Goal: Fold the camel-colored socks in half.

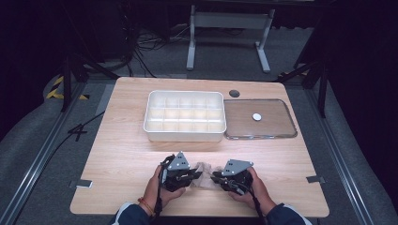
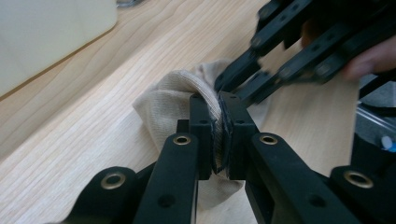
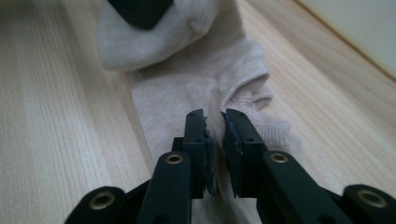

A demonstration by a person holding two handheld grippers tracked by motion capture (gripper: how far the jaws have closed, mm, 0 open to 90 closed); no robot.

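Note:
A beige sock lies crumpled on the wooden table near its front edge, between my two grippers. My left gripper comes at it from the left. In the left gripper view the left gripper is shut on a bunched fold of the sock. My right gripper comes in from the right. In the right gripper view the right gripper pinches a raised ridge of the sock, its jaws almost together. Both grippers' tips nearly meet over the sock.
A white tray with several empty compartments sits at the table's middle back. To its right lies a clear flat lid with a small white disc on it. A grey round grommet is behind them.

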